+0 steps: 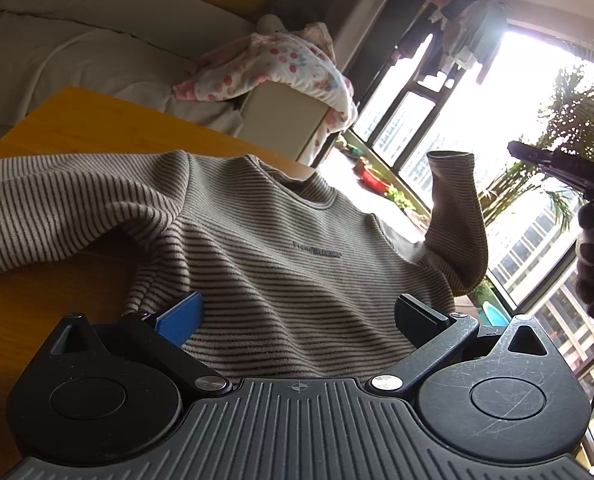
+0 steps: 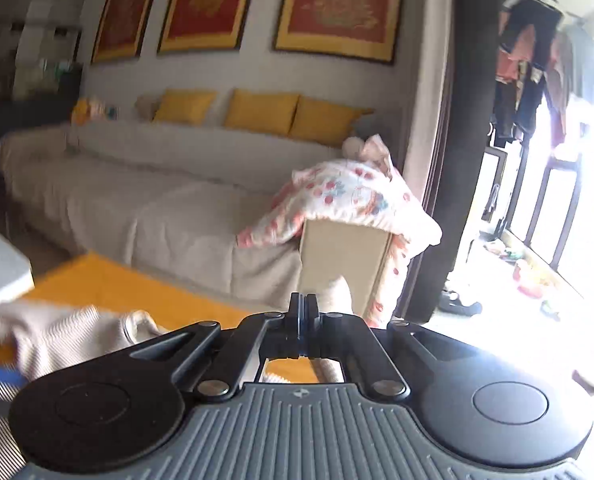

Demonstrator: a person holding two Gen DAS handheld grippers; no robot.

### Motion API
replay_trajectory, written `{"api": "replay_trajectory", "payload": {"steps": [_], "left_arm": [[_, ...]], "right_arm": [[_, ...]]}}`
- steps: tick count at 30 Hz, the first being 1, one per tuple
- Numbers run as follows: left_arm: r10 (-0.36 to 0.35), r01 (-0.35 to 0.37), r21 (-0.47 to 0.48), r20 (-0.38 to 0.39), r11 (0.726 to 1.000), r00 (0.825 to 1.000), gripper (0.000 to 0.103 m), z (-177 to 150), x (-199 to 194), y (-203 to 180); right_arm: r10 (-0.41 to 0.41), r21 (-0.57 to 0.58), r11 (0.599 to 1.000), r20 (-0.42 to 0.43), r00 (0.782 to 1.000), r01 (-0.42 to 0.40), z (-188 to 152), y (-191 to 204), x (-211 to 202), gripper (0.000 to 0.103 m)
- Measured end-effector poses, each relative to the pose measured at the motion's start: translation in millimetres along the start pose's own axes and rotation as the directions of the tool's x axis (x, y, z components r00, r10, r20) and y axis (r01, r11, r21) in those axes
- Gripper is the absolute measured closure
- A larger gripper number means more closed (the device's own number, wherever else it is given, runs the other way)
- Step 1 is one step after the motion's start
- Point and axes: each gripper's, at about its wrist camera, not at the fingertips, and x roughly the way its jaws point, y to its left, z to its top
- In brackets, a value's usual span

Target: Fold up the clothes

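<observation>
Striped sweater [image 1: 265,248] lies face up on the wooden table [image 1: 97,120], collar away from you, hem nearest the left gripper [image 1: 297,316]. Its long axis runs straight ahead from that gripper. One sleeve [image 1: 457,220] is lifted off the table at your right, cuff uppermost; the other sleeve [image 1: 57,208] trails flat to the left. Your left gripper's fingers stand wide apart over the hem, holding nothing. Your right gripper [image 2: 303,322] is pressed together, and pale cloth shows just past its tips, so it is probably pinching that raised sleeve. Judgement: the right hand is nearer; carry the sleeve inward across the chest.
</observation>
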Motion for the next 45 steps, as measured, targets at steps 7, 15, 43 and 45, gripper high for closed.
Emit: {"api": "replay_trajectory", "payload": {"steps": [7,15,43,45], "left_arm": [[-0.018,0.018,-0.026,0.007,1.000,1.000,0.000,0.6,-1.5,4.9],[-0.027,0.027,-0.038,0.010,0.999,1.000,0.000,0.1,-2.4,7.5],[0.059,-0.056,0.077,-0.031,0.995,0.998,0.000,-0.2,4.5,-12.3],[0.062,-0.059,0.081,-0.032,0.995,0.998,0.000,-0.3,4.7,-13.0]], "right_arm": [[0.081,0.017,0.996,0.098,0.992,-0.083,39.6,9.2,-6.7,0.098],[-0.141,0.311,0.926,-0.236,0.962,0.212,-47.1,-92.7,42.9,0.066],[0.259,0.914,-0.405,0.114,0.959,0.000,-317.8,-198.1,66.3,0.044],[0.253,0.939,-0.342,0.133,0.958,-0.040,-304.8,-202.0,69.2,0.046]]}}
